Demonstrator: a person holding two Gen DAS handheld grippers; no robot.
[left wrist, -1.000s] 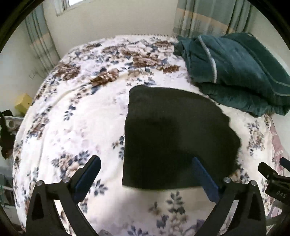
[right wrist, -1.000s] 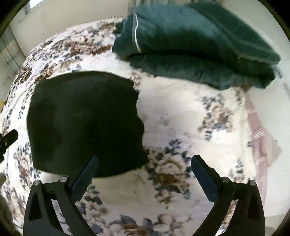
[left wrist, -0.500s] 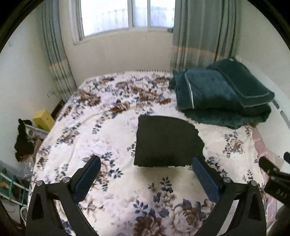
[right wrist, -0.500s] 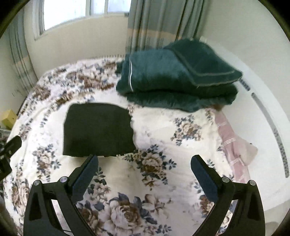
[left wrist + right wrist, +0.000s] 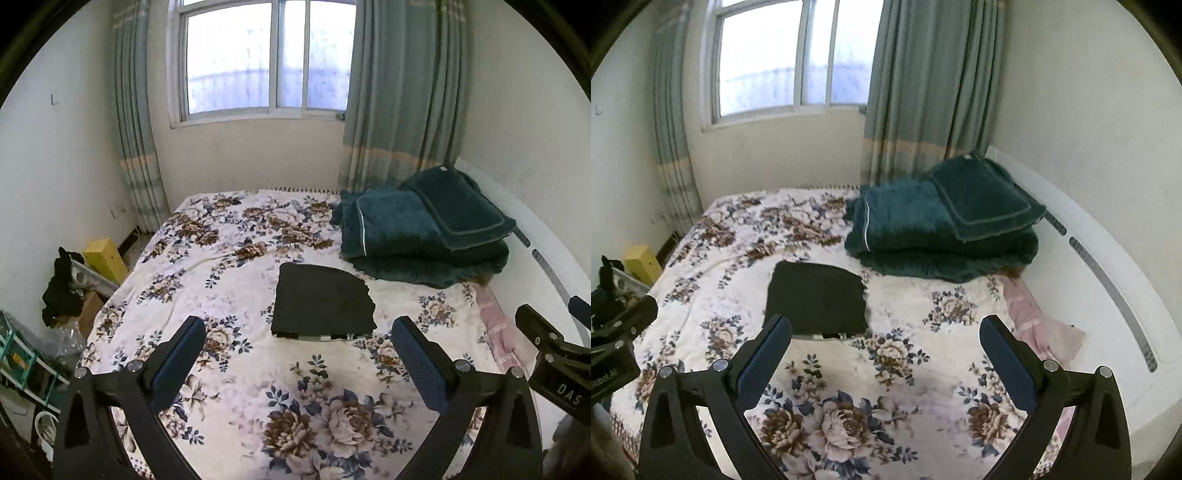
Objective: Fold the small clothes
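Lying flat ahead of both tongs, well apart from them, was one dark folded garment (image 5: pixel 321 299), a squarish pad on the floral bedspread (image 5: pixel 229 266). A striped sliver showed under its near edge; whether lining or a second item could not be told.

Tongs: left gripper (image 5: pixel 297 354) stood with jaws spread wide and nothing between them; right gripper (image 5: pixel 884 352) likewise gaped, empty. Both were held above the near part of the bed, touching no cloth.

Handling, as judged: the garment looked light, soft and limp, not slippery or fragile. It would likely sag and unfold if lifted by one point. Best hold would seem to be the near edge or the two near corners, pinching all layers together. Its right edge looked ragged and uneven, so a grip there might catch only the top layer. The fold appeared finished or nearly so.

Surroundings:
- Stack of teal blankets (image 5: pixel 424 236), beyond and right of the garment, just beside its far corner; the nearest obstruction to any push that way.
- Pink cloth (image 5: pixel 1038 325), right of the right gripper, at the bed's edge.
- Yellow box (image 5: pixel 105 258) and floor clutter, left of the left gripper, off the bed.
- Window (image 5: pixel 266 59) and curtains (image 5: pixel 399 96), far ahead.

Nothing lay between tongs and garment.
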